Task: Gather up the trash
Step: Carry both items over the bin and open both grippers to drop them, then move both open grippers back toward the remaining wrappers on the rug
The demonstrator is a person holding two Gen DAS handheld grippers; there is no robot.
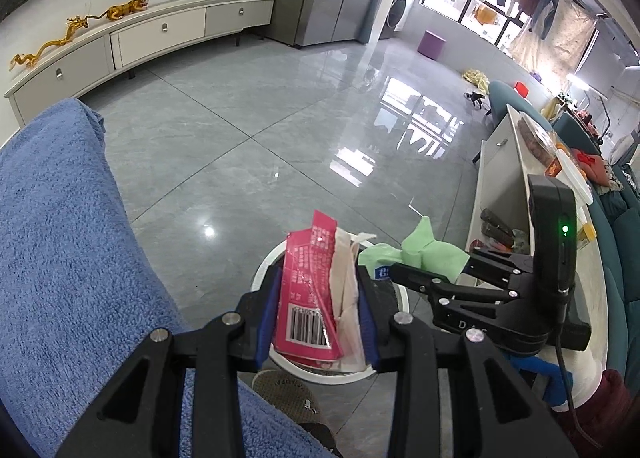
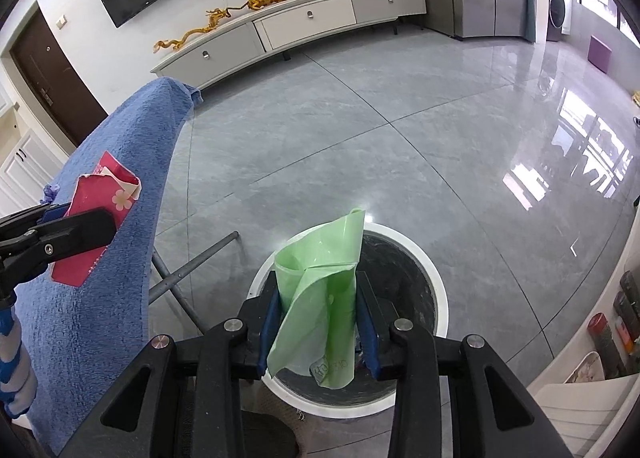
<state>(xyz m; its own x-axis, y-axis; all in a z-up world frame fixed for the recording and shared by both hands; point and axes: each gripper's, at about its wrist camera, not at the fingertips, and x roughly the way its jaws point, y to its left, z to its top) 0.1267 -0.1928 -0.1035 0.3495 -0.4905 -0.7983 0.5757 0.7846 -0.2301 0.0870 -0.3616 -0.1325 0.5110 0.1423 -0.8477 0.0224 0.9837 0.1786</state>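
My left gripper (image 1: 320, 276) is shut on a pink wrapper (image 1: 304, 298) with a barcode, with white paper (image 1: 346, 278) pressed beside it. It hangs just above a round white-rimmed bin (image 1: 260, 266). Beside it on the right, my right gripper (image 1: 430, 262) holds a green plastic bag (image 1: 416, 246). In the right wrist view the right gripper (image 2: 318, 278) is shut on the green plastic bag (image 2: 320, 258) directly over the bin (image 2: 436, 270), whose inside is dark. The left gripper (image 2: 86, 214) with the pink wrapper (image 2: 116, 186) shows at the left edge.
A blue towel (image 2: 120, 198) drapes over a frame with grey metal legs (image 2: 192, 266) left of the bin. A white low table (image 1: 500, 178) with clutter stands to the right. A slipper (image 1: 288, 394) lies by the bin. Grey tiled floor (image 1: 260, 118) stretches to a TV cabinet (image 1: 160, 34).
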